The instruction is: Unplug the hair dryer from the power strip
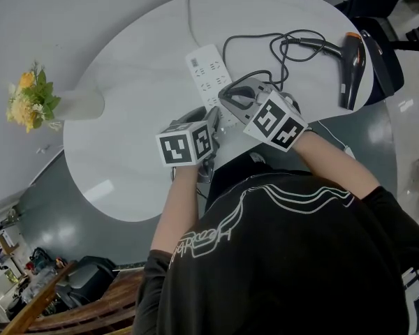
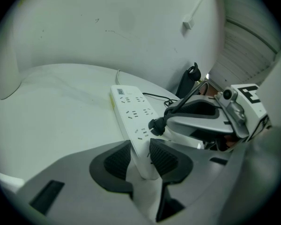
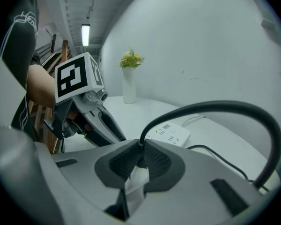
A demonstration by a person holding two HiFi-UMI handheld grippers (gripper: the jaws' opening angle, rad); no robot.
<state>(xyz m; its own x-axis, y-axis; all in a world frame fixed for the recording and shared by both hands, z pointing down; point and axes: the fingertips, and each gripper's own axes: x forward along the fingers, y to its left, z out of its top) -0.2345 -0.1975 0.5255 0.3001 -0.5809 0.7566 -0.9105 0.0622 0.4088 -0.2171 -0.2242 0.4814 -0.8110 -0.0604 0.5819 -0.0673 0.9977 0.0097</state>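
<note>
We are at the pulling step, with both grippers set and the plug not yet out. The power strip (image 2: 130, 108) lies flat on the white table (image 1: 126, 117), near the edge closest to us. The left gripper (image 2: 140, 154) stands fairly wide, its two pads pressed on either side of the strip's near end, pinning it in place. Further along the strip, the black plug (image 2: 156, 125) sits in one of the near sockets. From the left gripper view it looks fully seated, though its base is small there and we cannot be sure it hasn't lifted a little.

The right gripper (image 3: 140, 157) is narrow, its ribbed pads closed on the plug just where the cord (image 3: 215, 108) leaves it. The cord arches up and over to the right. The hair dryer (image 1: 353, 65) rests well apart from all this, at the far right rim of the table, with its cord looped loosely between it and the strip.

As we judge it, the next move calls for a straight pull with the right gripper, up and away along the line of the prongs. The left gripper has to bear down so the strip does not rise with the plug. A slanted pull might jam the prongs or slide the pads off onto the cord, so we would keep the grip low on the plug body.
</note>
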